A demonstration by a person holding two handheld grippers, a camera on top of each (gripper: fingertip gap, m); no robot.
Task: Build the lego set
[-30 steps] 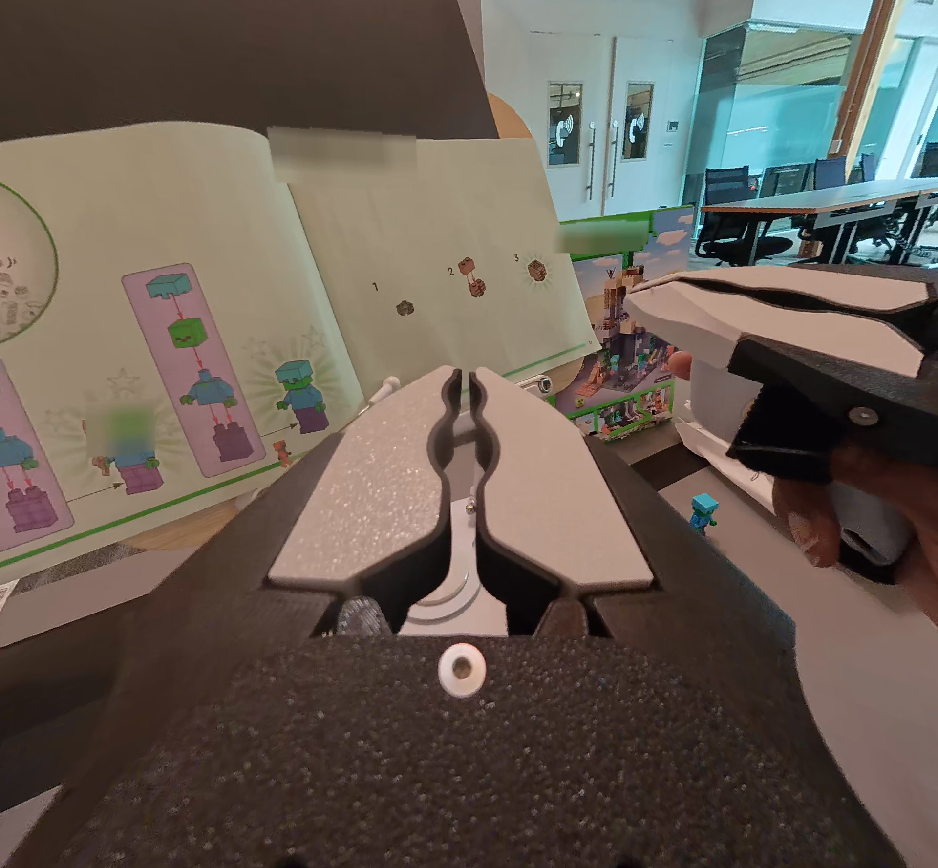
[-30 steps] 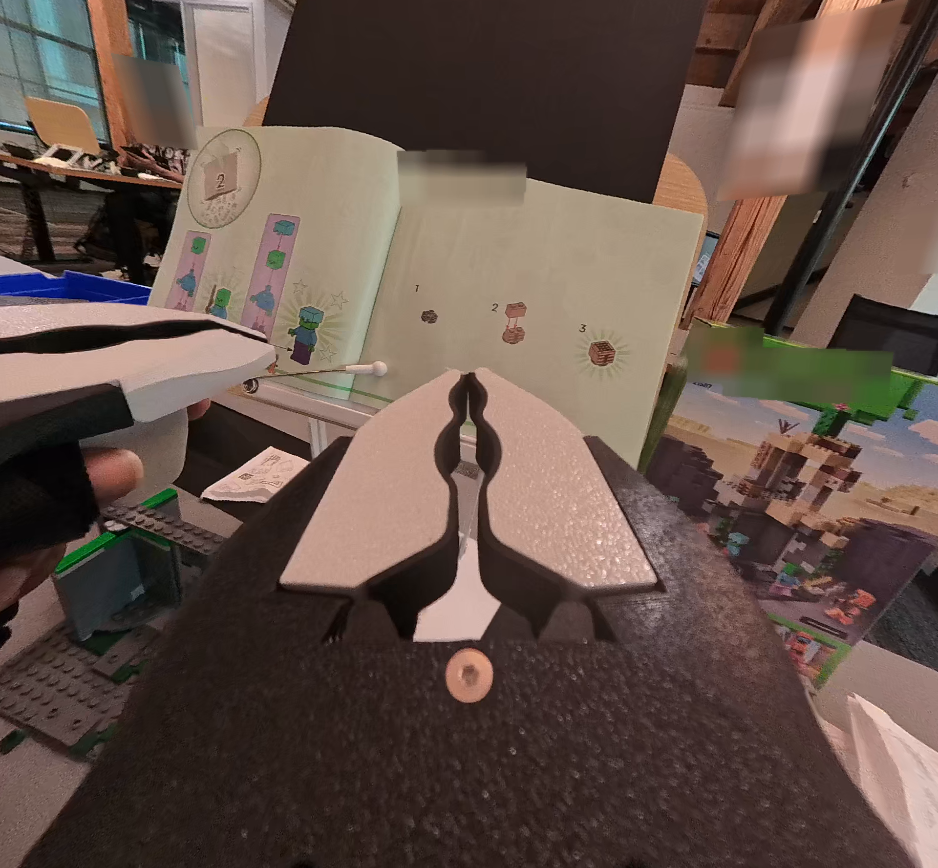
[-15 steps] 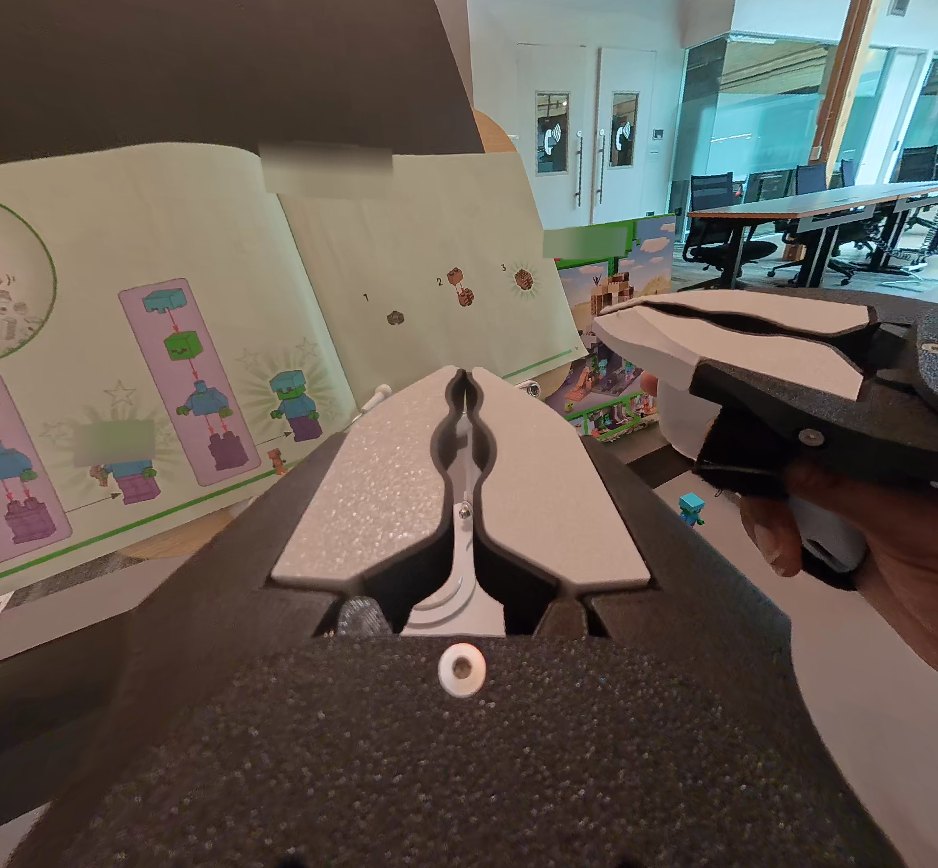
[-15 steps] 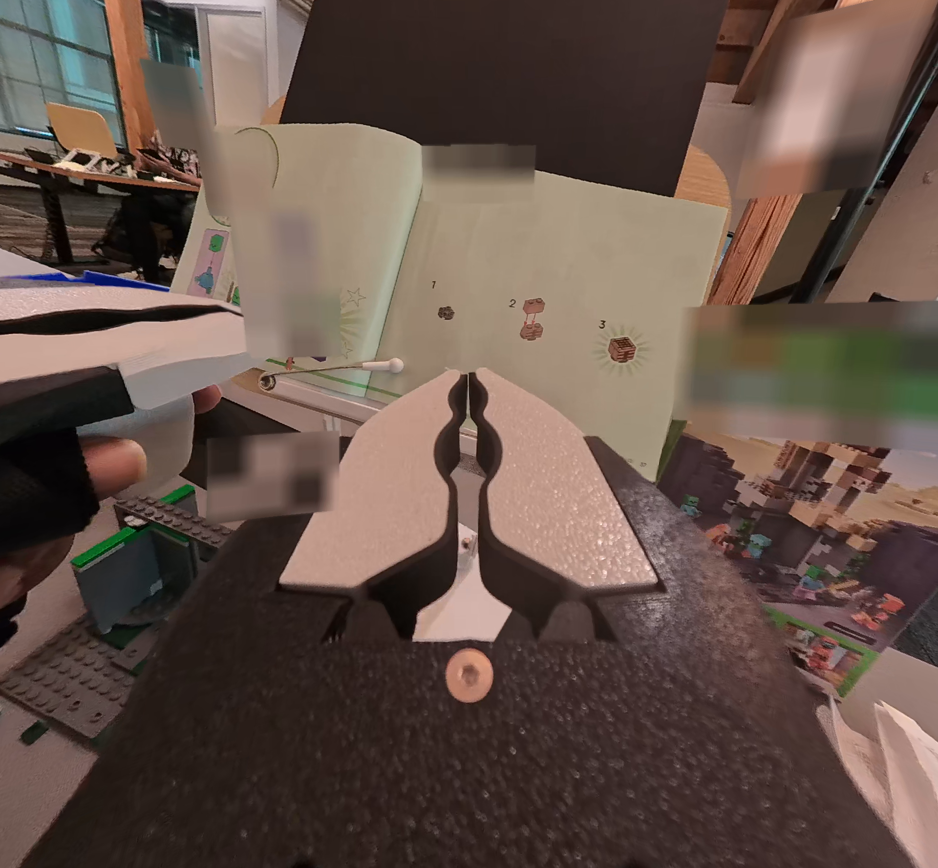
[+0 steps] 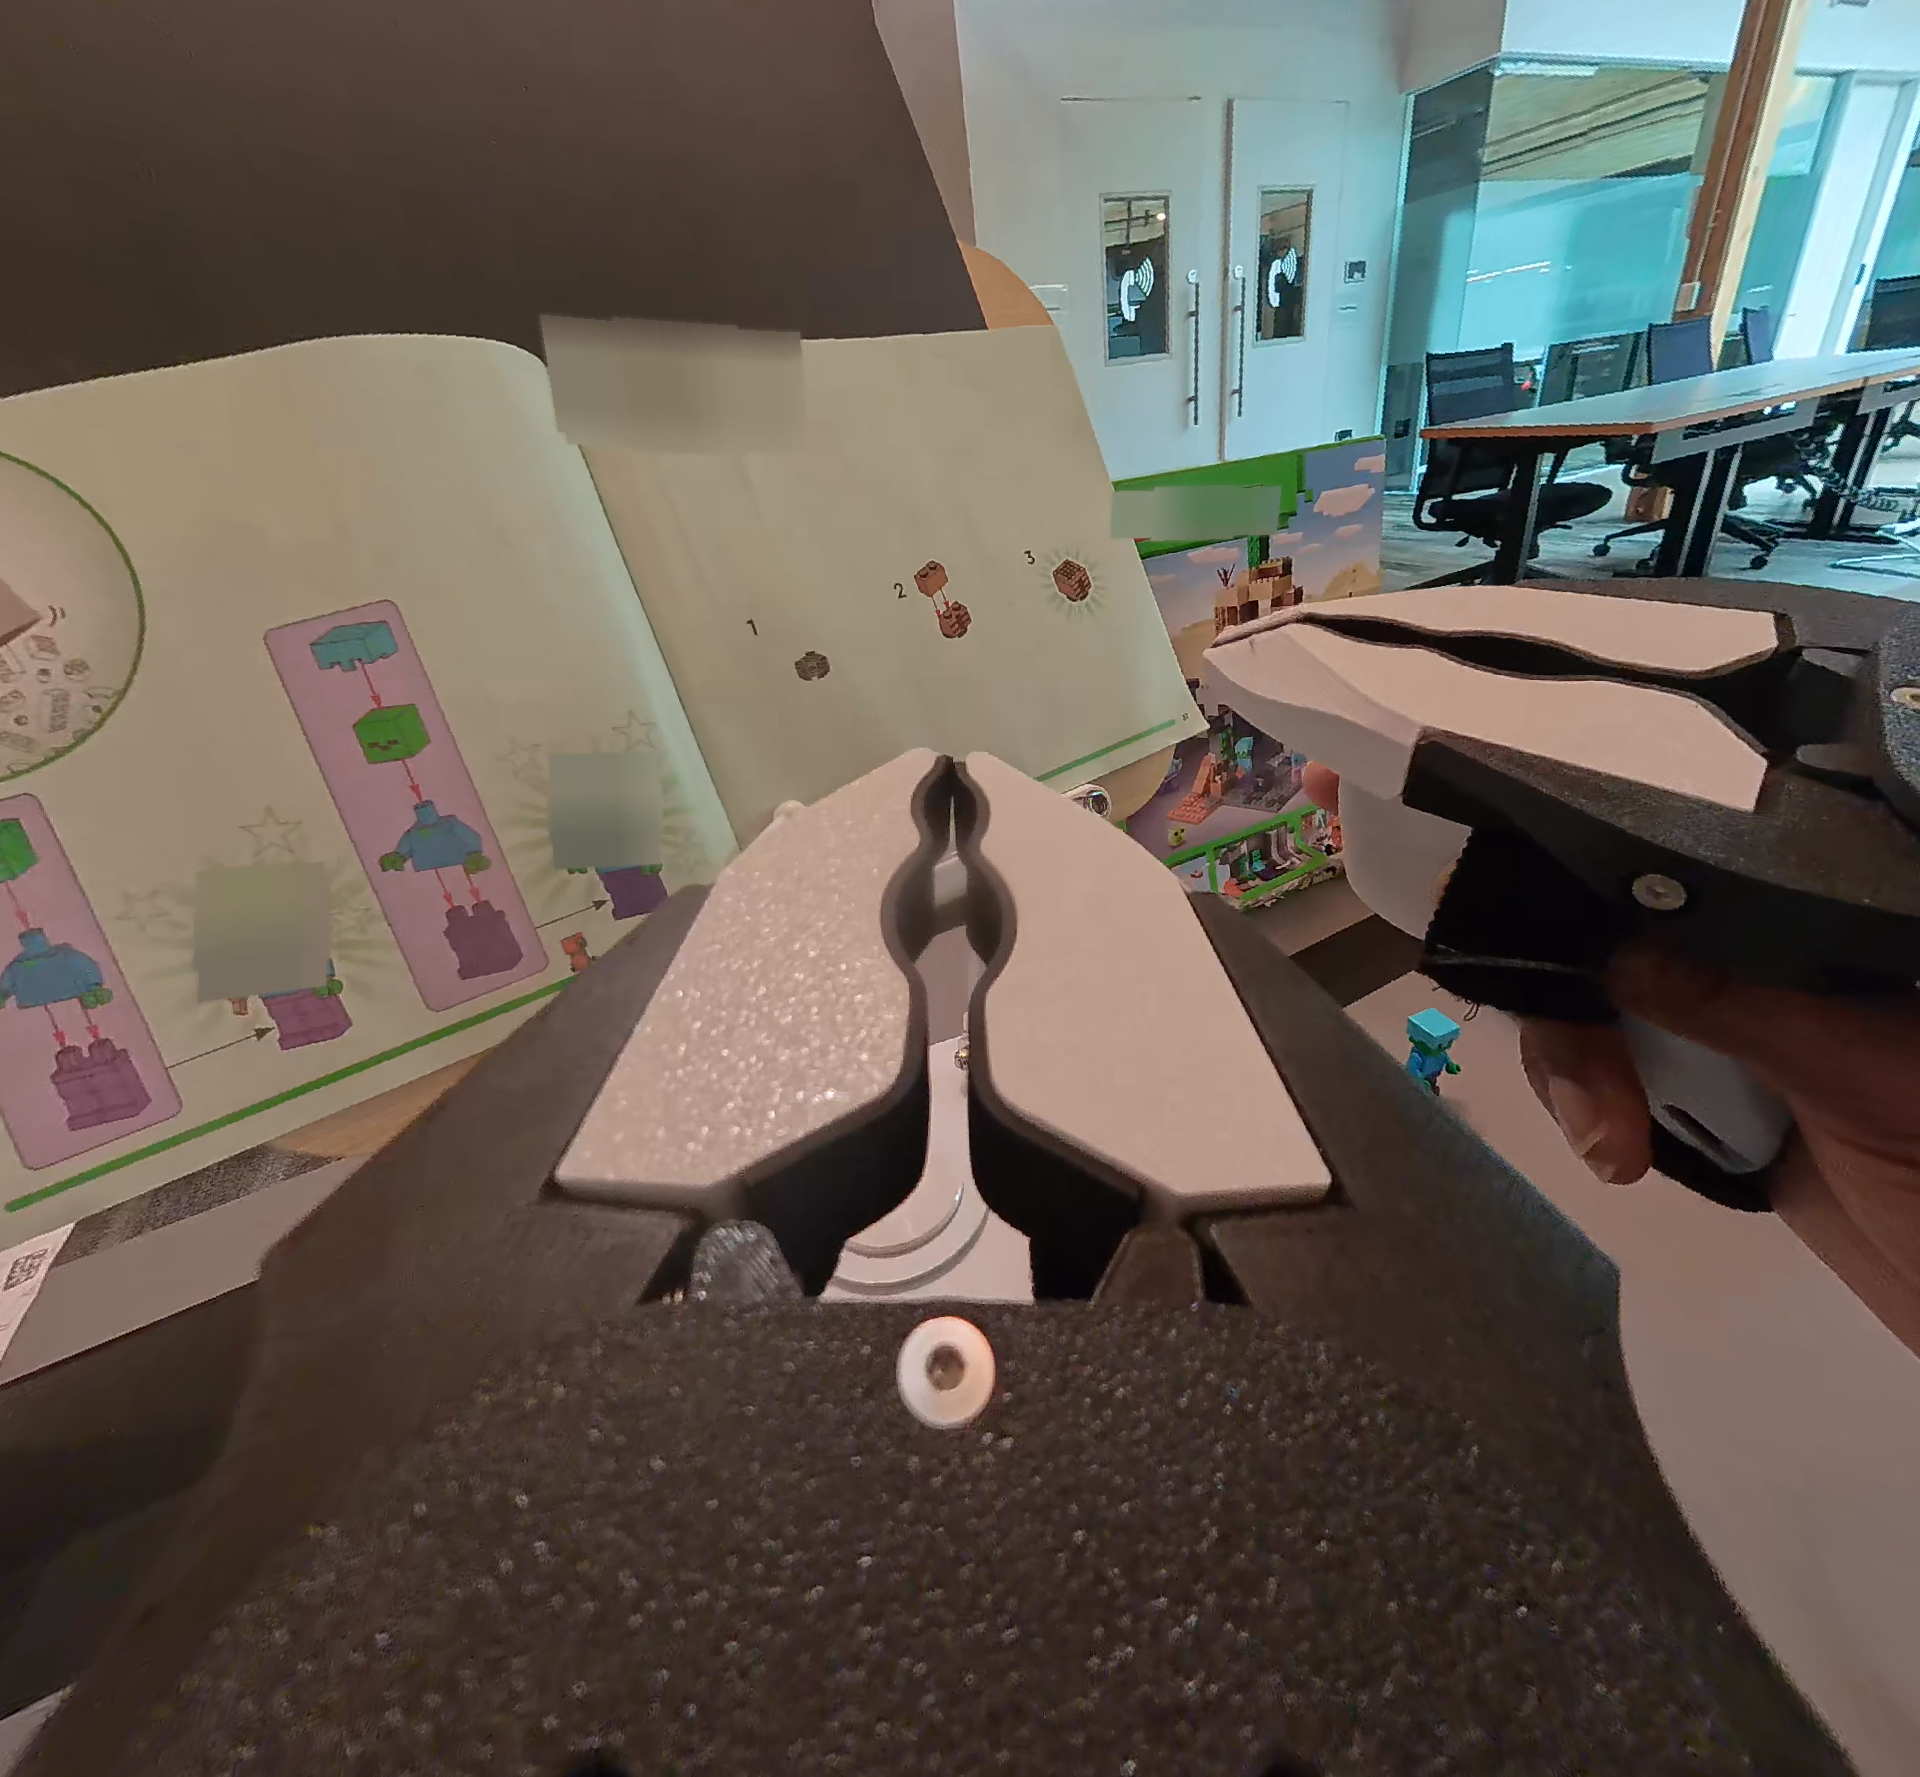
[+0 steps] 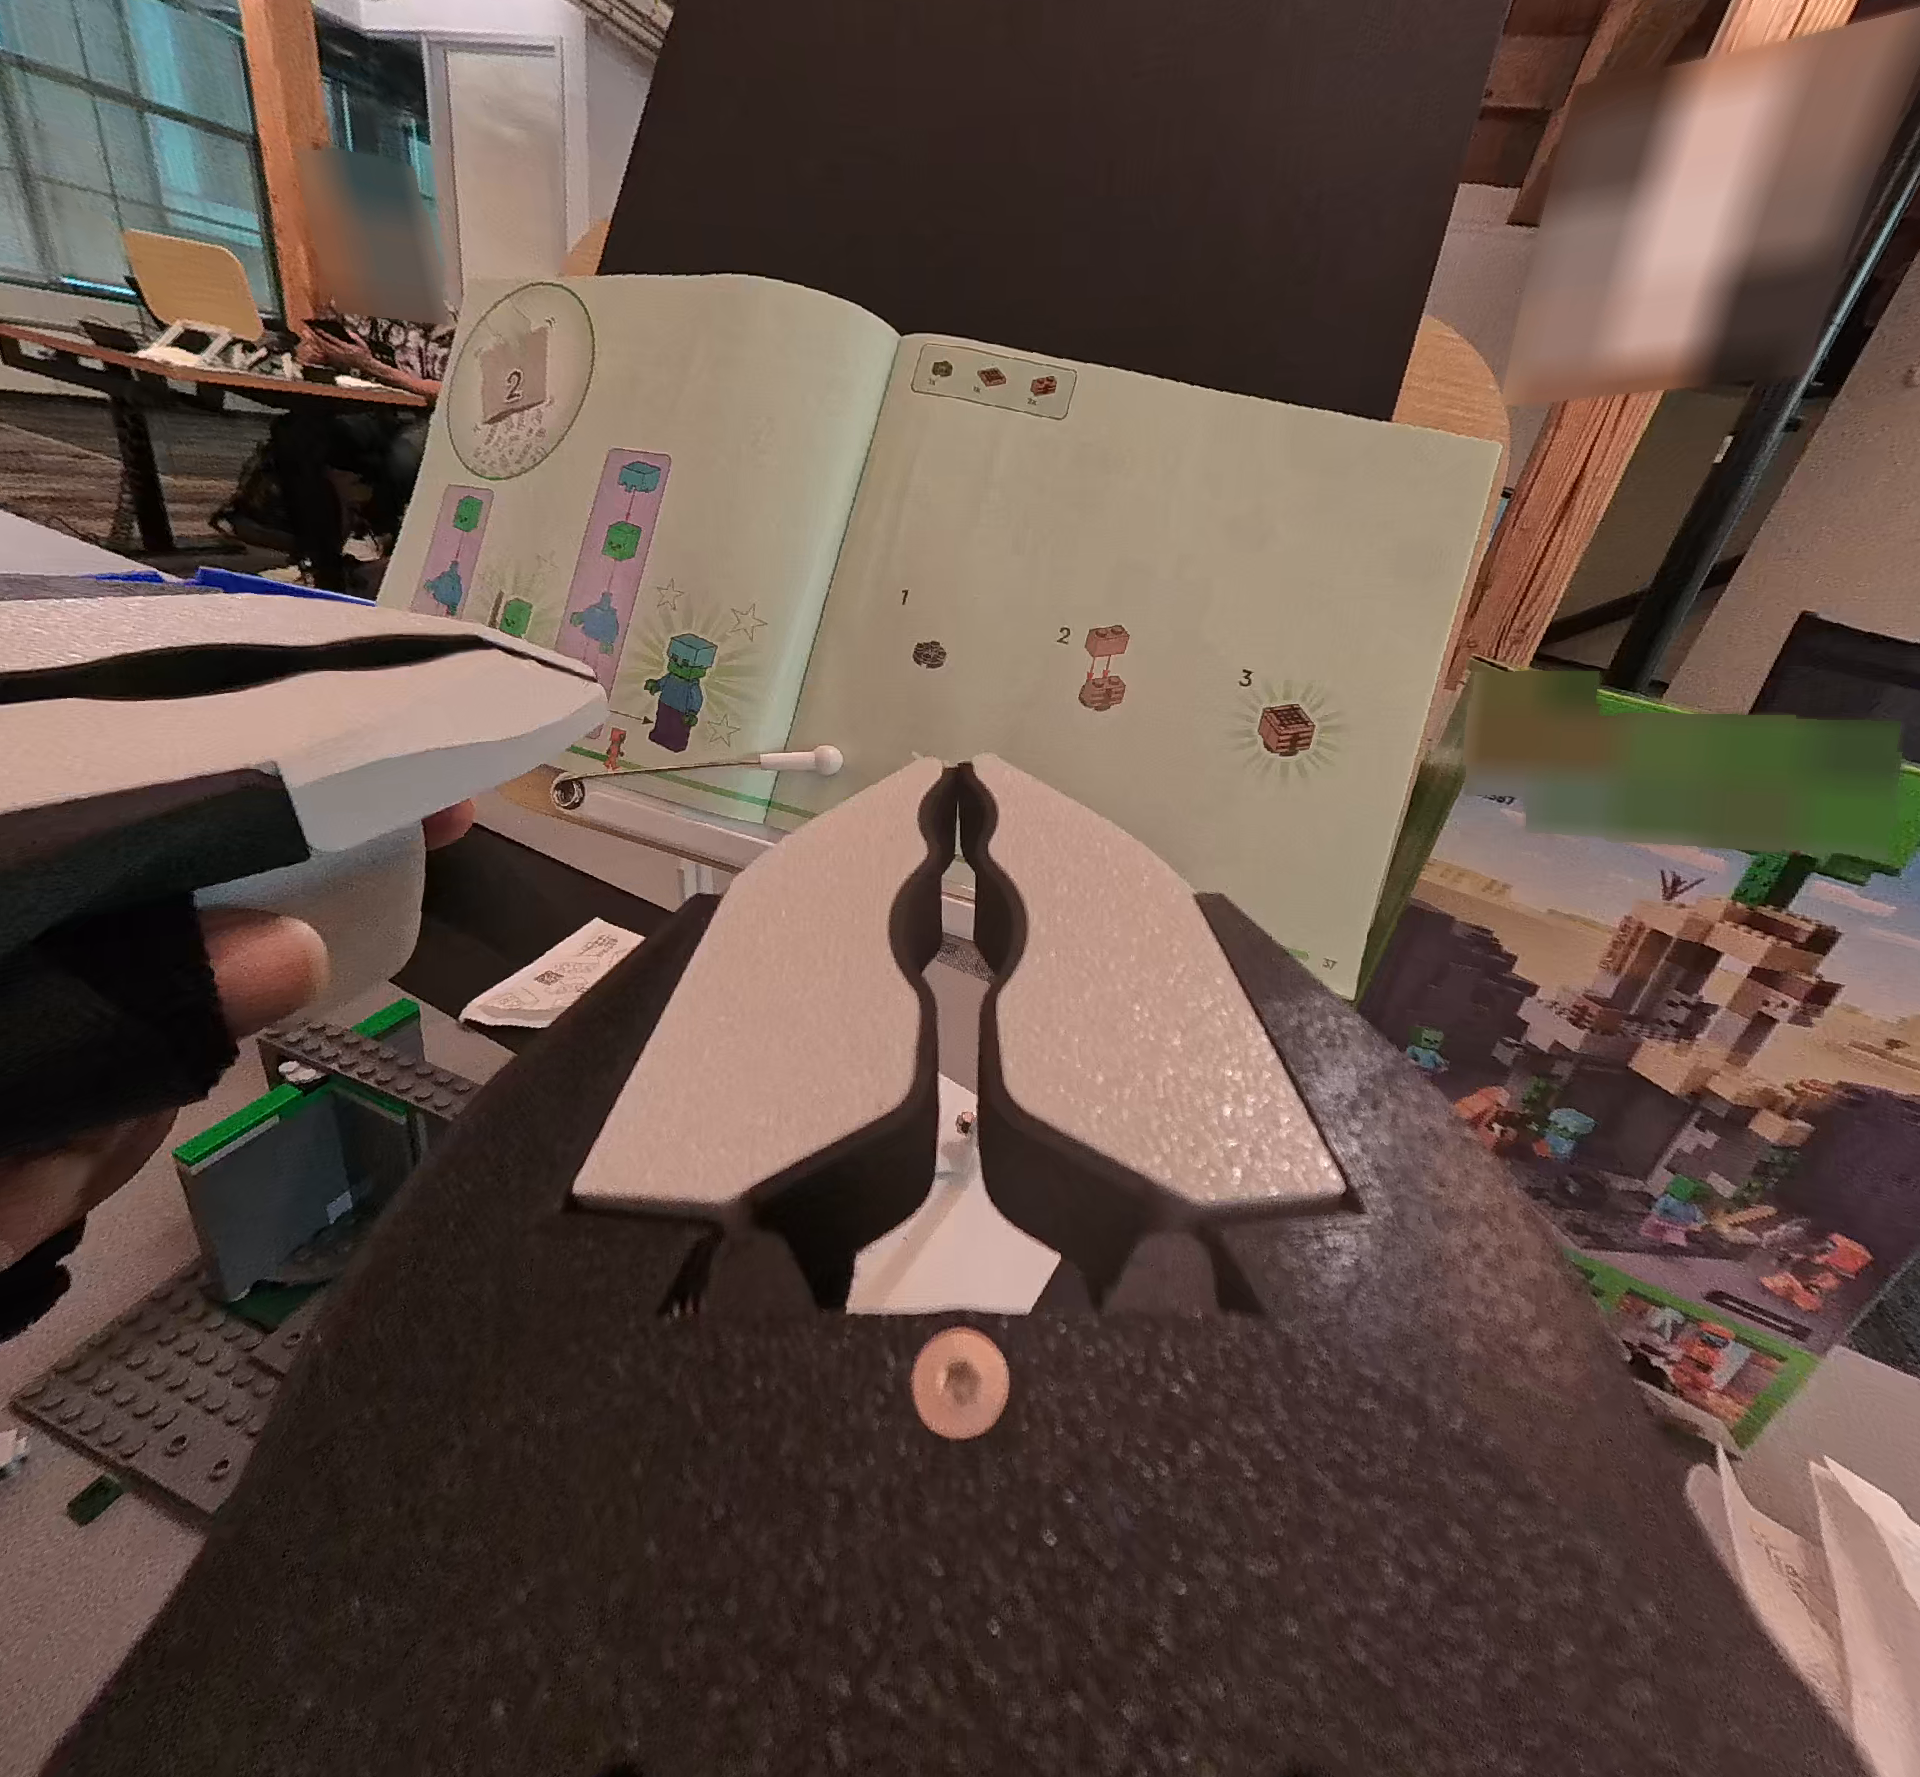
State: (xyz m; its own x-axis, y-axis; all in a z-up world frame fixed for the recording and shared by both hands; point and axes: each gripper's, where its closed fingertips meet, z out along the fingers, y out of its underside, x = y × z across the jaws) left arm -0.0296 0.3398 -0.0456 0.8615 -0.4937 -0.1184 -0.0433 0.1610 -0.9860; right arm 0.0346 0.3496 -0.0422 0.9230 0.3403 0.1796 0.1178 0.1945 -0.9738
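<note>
The left gripper (image 5: pixel 951 782) was held above the surface (image 5: pixel 1714 1415) with its two fingers pressed together at the tips, nothing between them. Each finger (image 5: pixel 769 989) wore a pale grey pad with a fine, grainy sparkle, set into a black body of coarse, pebbled plastic, and the inner edges curved in a wavy line that left small oval gaps lower down. The right gripper (image 6: pixel 956 771) stood the same way, tips touching and empty, its pads (image 6: pixel 1132 1031) of the same grainy grey.

Both pointed at an open instruction booklet (image 6: pixel 1039 564) of pale green paper, propped upright against a flat, matte black board (image 6: pixel 1091 96). Its left page showed a blocky green-headed figure in stacked parts; its right page showed three small numbered steps with brown bricks. A thin wire arm with a white ball tip (image 6: pixel 826 759) lay across the booklet's lower edge.

To the right of the booklet stood the glossy cardboard box (image 6: pixel 1662 1052) of the set, printed with a sandy block-built scene. On the surface at lower left lay the partly built model (image 6: pixel 301 1177): dark grey studded plates with a green-edged grey wall. A small blue-headed figure (image 5: pixel 1434 1047) stood upright on the smooth grey surface, below the right gripper. A folded white paper slip (image 6: pixel 551 984) lay near the model.
</note>
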